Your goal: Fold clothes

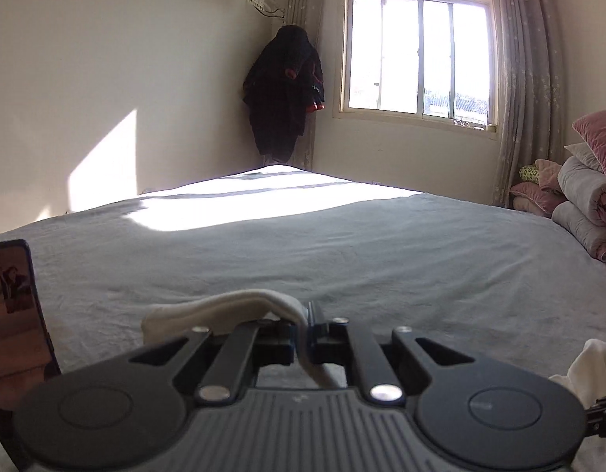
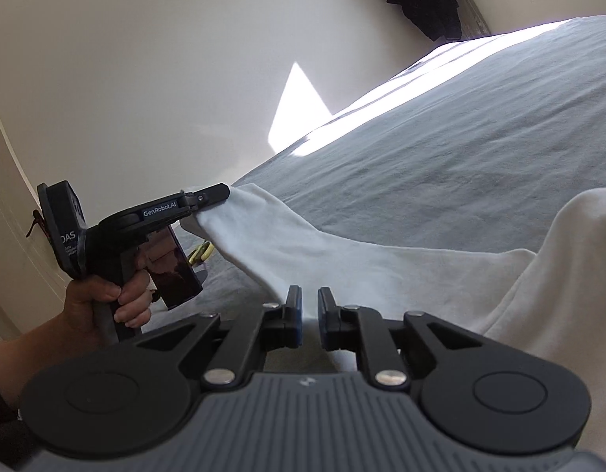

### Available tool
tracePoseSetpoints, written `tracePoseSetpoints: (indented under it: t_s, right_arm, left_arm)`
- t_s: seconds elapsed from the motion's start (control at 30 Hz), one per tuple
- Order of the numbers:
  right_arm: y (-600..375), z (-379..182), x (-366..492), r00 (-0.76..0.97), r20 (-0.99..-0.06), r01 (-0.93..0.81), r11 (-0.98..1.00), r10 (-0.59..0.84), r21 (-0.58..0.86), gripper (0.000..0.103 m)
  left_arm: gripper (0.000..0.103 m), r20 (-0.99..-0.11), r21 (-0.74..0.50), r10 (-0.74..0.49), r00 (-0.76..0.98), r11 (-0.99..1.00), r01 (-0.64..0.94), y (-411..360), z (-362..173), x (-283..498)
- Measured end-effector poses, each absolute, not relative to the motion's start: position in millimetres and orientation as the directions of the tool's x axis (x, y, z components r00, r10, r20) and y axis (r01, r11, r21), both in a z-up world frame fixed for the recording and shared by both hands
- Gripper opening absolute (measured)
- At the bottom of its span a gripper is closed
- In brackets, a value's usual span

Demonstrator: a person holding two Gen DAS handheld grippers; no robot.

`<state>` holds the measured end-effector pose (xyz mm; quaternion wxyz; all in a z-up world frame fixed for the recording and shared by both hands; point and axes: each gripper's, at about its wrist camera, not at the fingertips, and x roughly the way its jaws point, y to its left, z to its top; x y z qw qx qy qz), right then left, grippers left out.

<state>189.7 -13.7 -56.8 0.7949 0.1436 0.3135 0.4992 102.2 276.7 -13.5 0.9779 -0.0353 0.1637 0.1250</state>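
Observation:
A white garment (image 2: 381,267) lies across the grey bed (image 2: 460,137) and bunches up at the right. In the right wrist view my left gripper (image 2: 226,190), held by a hand (image 2: 94,306), is shut on the garment's far left corner and lifts it off the sheet. The left wrist view shows that gripper (image 1: 303,334) pinching a folded strip of the white garment (image 1: 224,303). My right gripper (image 2: 310,312) sits low at the garment's near edge. Its jaws stand a narrow gap apart with white cloth showing between them, and the pads do not press on it.
A phone (image 1: 11,306) stands upright at the bed's left edge, with a small yellow object (image 2: 200,253) beside it. Folded quilts and pink pillows (image 1: 586,204) are stacked at the right. A dark coat (image 1: 287,90) hangs in the corner next to the window (image 1: 417,55).

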Motion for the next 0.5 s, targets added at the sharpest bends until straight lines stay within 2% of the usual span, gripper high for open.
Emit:
tracePoseSetpoints:
  t_s: [0.2, 0.5]
  right_arm:
    - [-9, -69, 189, 0.291, -0.417, -0.694, 0.490, 0.861, 0.527, 0.015]
    - [-10, -73, 189, 0.286, -0.433, -0.691, 0.497, 0.855, 0.525, 0.015]
  left_arm:
    - [0.018, -0.336, 0.018, 0.318, 0.886, 0.943, -0.332, 297, -36, 86]
    - [0.024, -0.372, -0.057, 0.385, 0.845, 0.899, -0.435, 318, -36, 81]
